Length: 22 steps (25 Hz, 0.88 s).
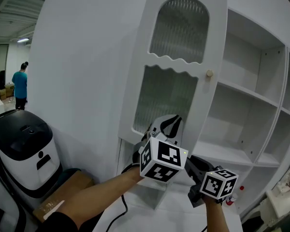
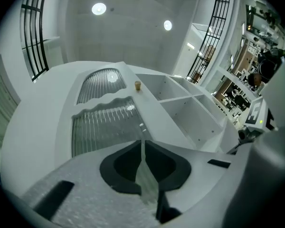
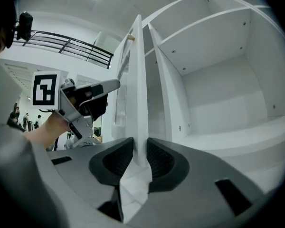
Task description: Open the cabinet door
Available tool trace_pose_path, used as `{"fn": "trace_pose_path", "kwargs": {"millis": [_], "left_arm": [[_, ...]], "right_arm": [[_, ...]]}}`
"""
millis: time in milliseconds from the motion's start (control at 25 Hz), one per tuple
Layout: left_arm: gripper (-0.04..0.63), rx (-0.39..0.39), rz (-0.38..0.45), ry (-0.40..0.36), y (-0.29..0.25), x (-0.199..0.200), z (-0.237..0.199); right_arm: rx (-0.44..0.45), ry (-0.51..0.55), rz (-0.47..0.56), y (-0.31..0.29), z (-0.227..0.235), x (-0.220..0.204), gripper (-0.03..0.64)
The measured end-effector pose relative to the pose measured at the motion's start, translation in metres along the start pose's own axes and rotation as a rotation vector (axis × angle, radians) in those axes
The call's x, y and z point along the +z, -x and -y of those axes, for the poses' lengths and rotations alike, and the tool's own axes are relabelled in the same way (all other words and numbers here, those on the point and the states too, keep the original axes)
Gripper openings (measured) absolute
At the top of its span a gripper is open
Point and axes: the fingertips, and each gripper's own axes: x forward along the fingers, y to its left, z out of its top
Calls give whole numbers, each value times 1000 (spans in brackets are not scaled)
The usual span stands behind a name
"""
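The white cabinet door (image 1: 174, 81) with ribbed glass panels and a small round knob (image 1: 209, 74) stands swung out from the cabinet. My right gripper (image 3: 138, 151) points level, and its pads clamp the door's lower edge (image 3: 138, 103). In the head view only its marker cube (image 1: 220, 182) and arm show, low and right of the door. My left gripper (image 2: 142, 144) is tilted upward in front of the door's (image 2: 104, 122) lower glass panel. Its tips are together with nothing between them. It also shows in the head view (image 1: 170, 122) and at the left of the right gripper view (image 3: 92, 99).
Bare white shelves (image 1: 246, 110) lie open behind the door. A black and white machine (image 1: 24, 149) and a cardboard box (image 1: 63, 192) stand low at the left by the wall. A person in a blue top (image 1: 20, 83) stands far off at the left.
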Motion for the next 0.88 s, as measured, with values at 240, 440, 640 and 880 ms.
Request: {"fn": "trace_pose_path", "kwargs": {"millis": [240, 440, 640, 880], "left_arm": [[32, 27, -60, 16, 19, -18, 10], [28, 51, -99, 28, 32, -28, 16], [21, 84, -137, 13, 49, -35, 20], [14, 108, -177, -8, 68, -41, 30]], "right_arm": [[25, -7, -1, 9, -12, -1, 91], [23, -12, -5, 14, -16, -1, 87], [39, -15, -9, 19, -23, -2, 83], [31, -17, 1, 24, -28, -2, 81]]}}
